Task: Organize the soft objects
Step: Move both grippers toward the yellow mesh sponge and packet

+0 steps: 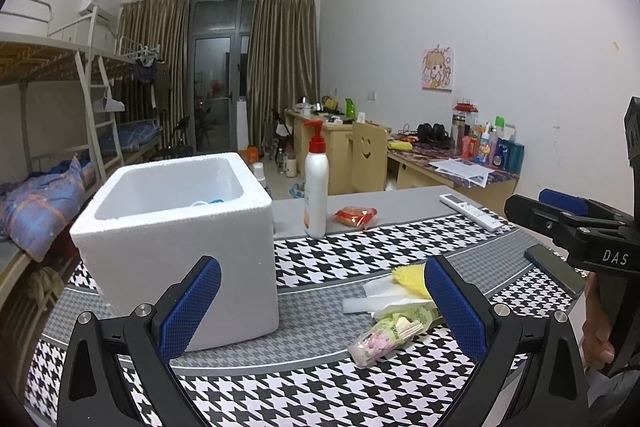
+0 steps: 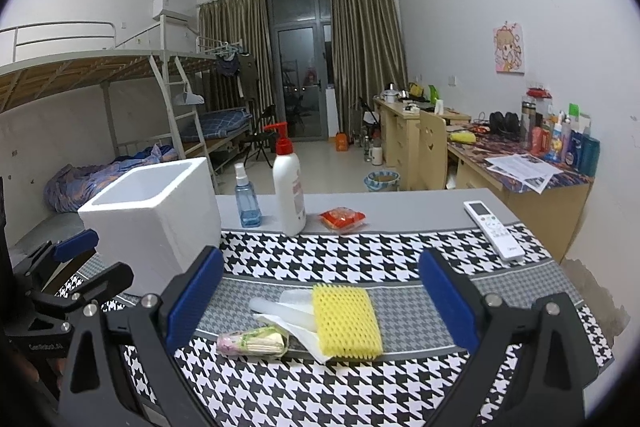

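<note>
A white foam box [image 1: 180, 227] stands open on the houndstooth mat [image 1: 320, 387], with something blue and white low inside. To its right lies a small pile: a yellow foam net sleeve [image 2: 346, 323], white foam sheets and tissue [image 2: 288, 307], and a clear packet of cotton swabs [image 2: 252, 343]. The pile also shows in the left wrist view [image 1: 384, 331]. My left gripper [image 1: 322, 307] is open and empty, near the box and pile. My right gripper [image 2: 322, 303] is open and empty, just in front of the pile. The box also shows at left in the right wrist view [image 2: 156, 223].
A white pump bottle [image 2: 289, 187], a blue spray bottle [image 2: 246, 199] and a red snack packet [image 2: 342, 219] stand behind the mat. A white remote [image 2: 494, 229] lies at right, a dark phone [image 1: 554, 267] near it. The table's right edge is close.
</note>
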